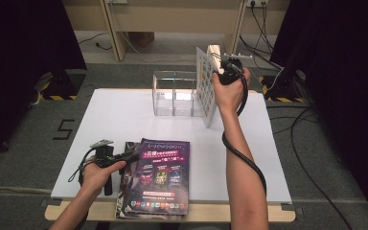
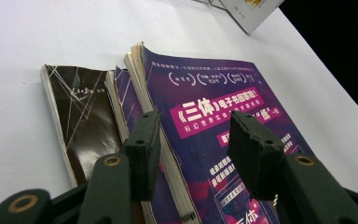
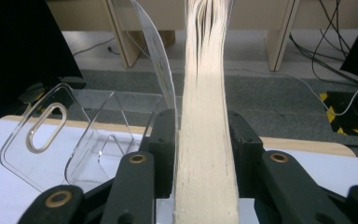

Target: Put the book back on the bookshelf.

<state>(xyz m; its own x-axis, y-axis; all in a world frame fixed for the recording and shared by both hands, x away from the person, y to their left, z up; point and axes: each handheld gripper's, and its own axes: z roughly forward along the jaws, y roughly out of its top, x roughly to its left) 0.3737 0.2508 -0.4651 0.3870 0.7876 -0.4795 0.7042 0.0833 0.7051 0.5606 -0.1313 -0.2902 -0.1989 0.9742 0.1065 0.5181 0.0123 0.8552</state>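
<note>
White table point(image 1: 124, 115), right gripper point(image 1: 230, 72) jaws clamping upright book point(image 1: 206, 86) beside clear rack point(image 1: 175, 93), left gripper point(image 1: 110, 160) jaws open over purple book point(image 1: 163, 177).

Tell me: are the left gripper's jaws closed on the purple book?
No, the left gripper hovers open above the purple book, its jaws apart.

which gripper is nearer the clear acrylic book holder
Right. The right gripper holds a white book upright right beside the clear acrylic book holder; the left gripper sits across the table at the purple book.
</note>
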